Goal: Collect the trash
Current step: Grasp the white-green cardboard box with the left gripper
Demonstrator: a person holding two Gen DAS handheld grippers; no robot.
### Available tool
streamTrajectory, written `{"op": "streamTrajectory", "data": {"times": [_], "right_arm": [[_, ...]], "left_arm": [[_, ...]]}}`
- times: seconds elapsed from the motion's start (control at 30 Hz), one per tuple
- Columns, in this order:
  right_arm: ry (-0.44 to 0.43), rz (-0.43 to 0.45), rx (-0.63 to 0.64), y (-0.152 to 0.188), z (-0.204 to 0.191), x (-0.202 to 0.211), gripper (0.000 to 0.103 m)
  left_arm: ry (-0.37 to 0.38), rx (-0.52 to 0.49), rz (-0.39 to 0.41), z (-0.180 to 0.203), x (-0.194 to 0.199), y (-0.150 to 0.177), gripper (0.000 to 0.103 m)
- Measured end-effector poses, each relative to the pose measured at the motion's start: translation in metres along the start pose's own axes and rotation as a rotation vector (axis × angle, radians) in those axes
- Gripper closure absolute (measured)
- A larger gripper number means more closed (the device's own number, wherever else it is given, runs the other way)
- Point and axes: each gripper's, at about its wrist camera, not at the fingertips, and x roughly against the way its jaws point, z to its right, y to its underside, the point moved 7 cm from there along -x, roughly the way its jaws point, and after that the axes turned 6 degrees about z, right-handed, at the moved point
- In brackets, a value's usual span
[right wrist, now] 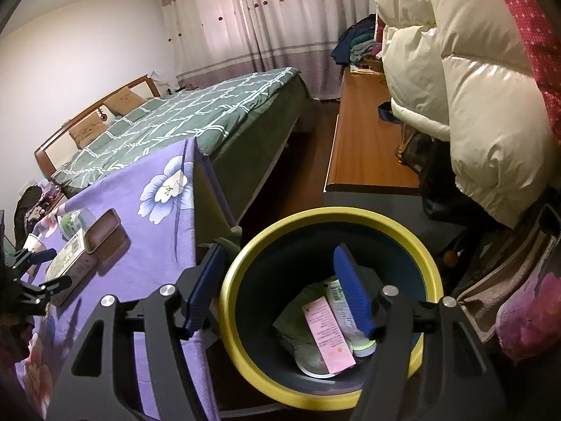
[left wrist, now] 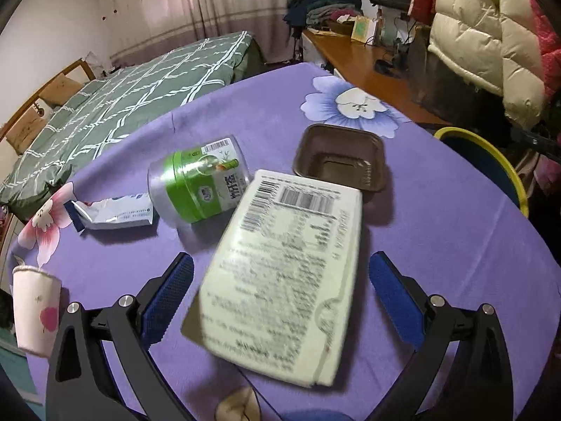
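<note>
Part of the trash is already in the yellow-rimmed bin (right wrist: 329, 217), which stands on the floor off the desk's right edge: a pink leaflet (right wrist: 328, 333) and a tube (right wrist: 345, 310) lie at its bottom. The right claw (right wrist: 277, 289) hangs spread and empty above it. Still left on the purple-clothed desk (left wrist: 438, 210) are a pale carton (left wrist: 284, 273), a green-labelled jar (left wrist: 200, 182), a brown tray (left wrist: 340, 156), a torn wrapper (left wrist: 112, 212) and a paper cup (left wrist: 33, 308) at the left edge. The left claw (left wrist: 280, 291) is spread around the carton, not pinching it. The carton's barcodes show, but its text is probably too blurred to read.
</note>
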Motion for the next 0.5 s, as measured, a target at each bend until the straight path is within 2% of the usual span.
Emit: {"op": "streamTrajectory", "data": {"times": [0.23, 0.27, 0.33, 0.5], "right_arm": [[-0.003, -0.008, -0.001, 0.002, 0.001, -0.003, 0.041], [-0.004, -0.009, -0.001, 0.003, 0.001, -0.003, 0.041], [-0.004, -0.009, -0.001, 0.003, 0.001, -0.002, 0.041], [-0.007, -0.011, -0.006, 0.007, 0.002, 0.003, 0.041]], "left_arm": [[0.049, 0.002, -0.03, 0.002, -0.016, 0.001, 0.006], [0.052, -0.006, -0.03, 0.004, -0.017, 0.001, 0.008], [0.041, -0.011, -0.03, 0.006, -0.019, -0.001, 0.018], [0.042, 0.006, -0.026, 0.009, -0.014, -0.002, 0.024]]}}
